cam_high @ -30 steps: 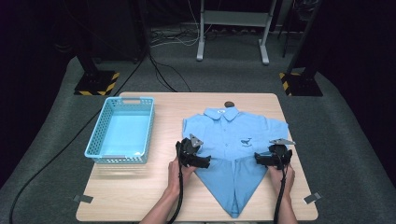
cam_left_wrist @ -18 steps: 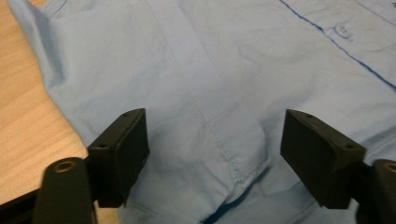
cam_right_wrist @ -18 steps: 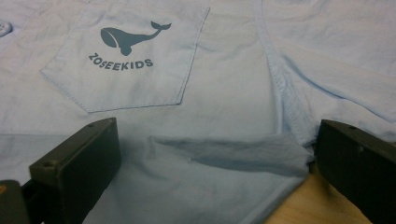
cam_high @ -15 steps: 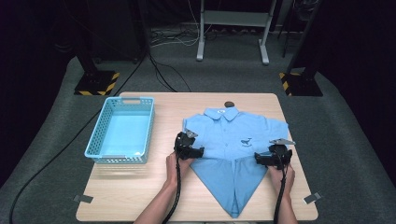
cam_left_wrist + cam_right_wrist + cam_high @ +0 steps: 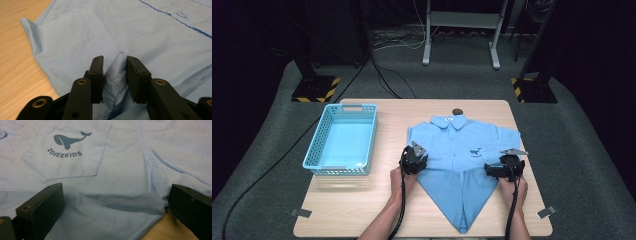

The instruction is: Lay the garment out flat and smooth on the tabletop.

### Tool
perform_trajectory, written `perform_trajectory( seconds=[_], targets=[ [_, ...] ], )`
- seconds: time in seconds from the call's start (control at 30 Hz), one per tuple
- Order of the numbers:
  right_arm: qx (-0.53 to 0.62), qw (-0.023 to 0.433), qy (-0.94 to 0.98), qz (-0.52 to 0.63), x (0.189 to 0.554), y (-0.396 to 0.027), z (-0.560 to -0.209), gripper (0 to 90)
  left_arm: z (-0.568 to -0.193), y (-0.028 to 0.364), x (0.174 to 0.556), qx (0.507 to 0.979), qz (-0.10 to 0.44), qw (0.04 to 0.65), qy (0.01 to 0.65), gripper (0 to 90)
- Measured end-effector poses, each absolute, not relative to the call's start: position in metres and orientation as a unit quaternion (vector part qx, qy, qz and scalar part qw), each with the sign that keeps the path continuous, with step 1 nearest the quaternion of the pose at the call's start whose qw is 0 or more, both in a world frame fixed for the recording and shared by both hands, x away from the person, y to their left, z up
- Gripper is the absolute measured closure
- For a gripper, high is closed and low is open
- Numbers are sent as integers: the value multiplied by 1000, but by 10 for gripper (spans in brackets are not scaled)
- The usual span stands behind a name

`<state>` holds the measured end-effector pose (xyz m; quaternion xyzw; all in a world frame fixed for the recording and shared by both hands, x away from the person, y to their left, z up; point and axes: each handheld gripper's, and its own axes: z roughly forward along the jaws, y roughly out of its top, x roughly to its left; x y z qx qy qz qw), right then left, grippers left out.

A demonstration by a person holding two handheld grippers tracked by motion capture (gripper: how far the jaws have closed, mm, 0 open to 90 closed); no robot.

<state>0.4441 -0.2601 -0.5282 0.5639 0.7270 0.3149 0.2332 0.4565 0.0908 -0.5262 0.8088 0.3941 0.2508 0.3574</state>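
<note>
A light blue child's shirt lies face up on the wooden table, its lower part folded in to a point toward me. My left gripper is at the shirt's left side. In the left gripper view its jaws have just been closing, and the gripper now pinches a raised ridge of shirt cloth between the pads. My right gripper rests at the shirt's right side. In its own view that gripper stands wide open astride a folded edge, just below the whale pocket.
A pale blue plastic basket with nothing in it stands on the left part of the table. A small dark round object lies at the far edge, behind the collar. Bare wood runs between basket and shirt and along the front.
The left gripper shifted slightly toward the shirt's left edge and its jaws drew together on the cloth. The right gripper and the shirt's outline stayed as they were.
</note>
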Motion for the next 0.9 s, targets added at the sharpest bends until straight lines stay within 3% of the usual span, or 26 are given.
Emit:
perform_trajectory(
  seconds=[0.4, 0.9],
  targets=[
    [563, 233, 728, 315, 444, -260, -528, 2, -524, 95, 455, 797, 270, 368, 396, 815],
    [563, 233, 728, 315, 444, -260, -528, 2, -520, 109, 448, 755, 303, 395, 426, 824]
  ],
)
